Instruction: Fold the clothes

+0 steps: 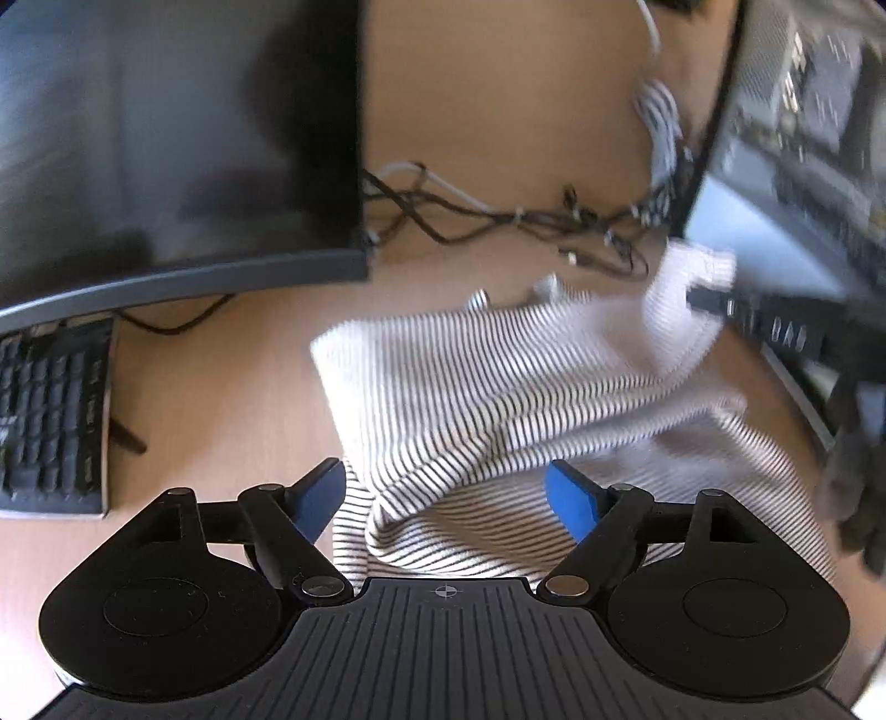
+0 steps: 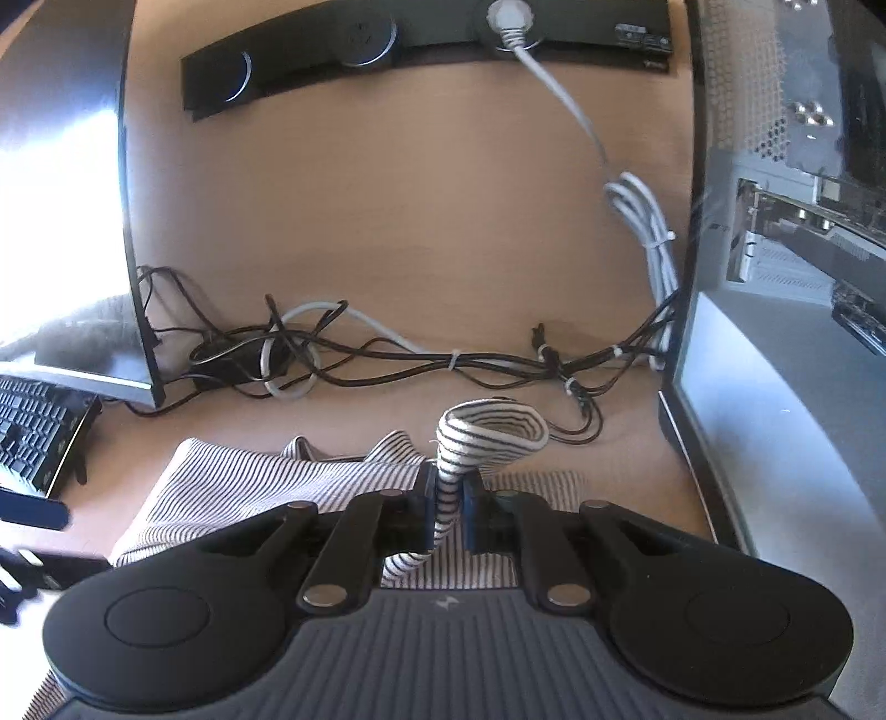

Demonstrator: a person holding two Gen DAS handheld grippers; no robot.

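A white garment with thin black stripes (image 1: pixel 487 387) lies partly folded on the wooden desk (image 1: pixel 210 387). My left gripper (image 1: pixel 448 498) is open, its blue pads (image 1: pixel 570 498) standing either side of a bunched fold at the garment's near edge. In the right wrist view my right gripper (image 2: pixel 449 512) is shut on a hem of the striped garment (image 2: pixel 266 476); a loop of that hem curls up above the fingertips. The left wrist view shows the other gripper at the right, lifting the cloth's far corner (image 1: pixel 692 288), blurred by motion.
A black monitor (image 1: pixel 166 138) and keyboard (image 1: pixel 50 410) stand at the left. A tangle of black and white cables (image 2: pixel 421 360) runs along the back of the desk. A computer case (image 2: pixel 803 277) stands at the right, a power strip (image 2: pixel 421 50) on the back panel.
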